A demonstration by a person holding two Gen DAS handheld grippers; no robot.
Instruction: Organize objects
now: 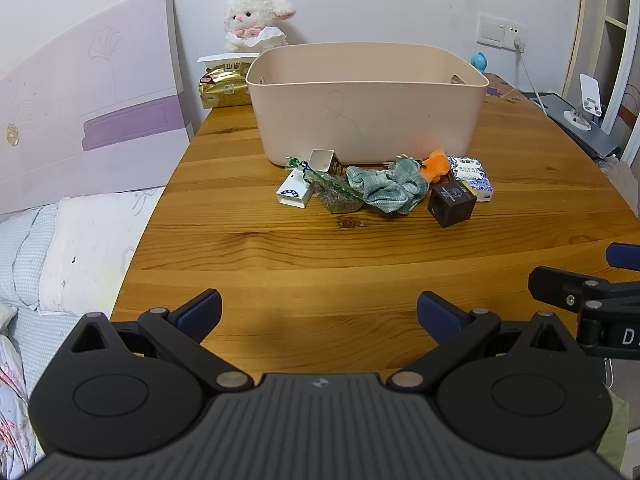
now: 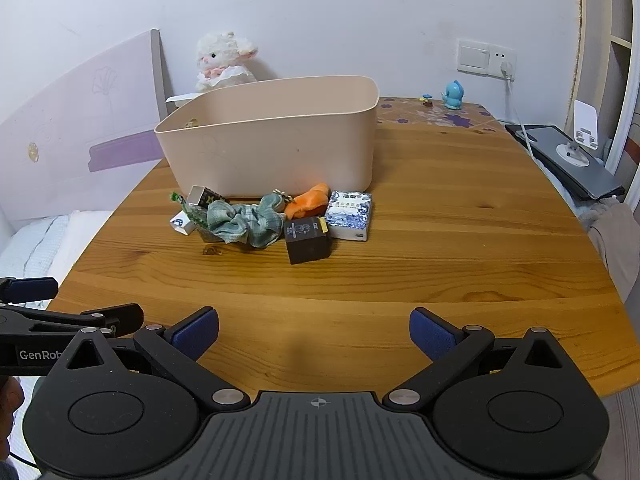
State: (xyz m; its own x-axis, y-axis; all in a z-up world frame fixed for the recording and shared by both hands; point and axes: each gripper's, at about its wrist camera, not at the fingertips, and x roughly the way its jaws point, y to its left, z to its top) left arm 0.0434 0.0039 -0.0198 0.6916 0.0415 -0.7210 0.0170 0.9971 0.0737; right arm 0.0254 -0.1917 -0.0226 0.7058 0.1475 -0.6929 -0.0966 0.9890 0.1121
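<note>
A beige plastic bin stands on the wooden table. In front of it lies a cluster: a white phone-print box, a green clear bag, a green scrunchie, an orange plush, a dark cube box and a blue-white patterned box. My left gripper and right gripper are open and empty over the near table edge, well short of the cluster.
A white plush lamb sits on a gold packet behind the bin. A bed lies left of the table. A blue figurine, a wall socket with cable and a laptop with phone stand are at the right.
</note>
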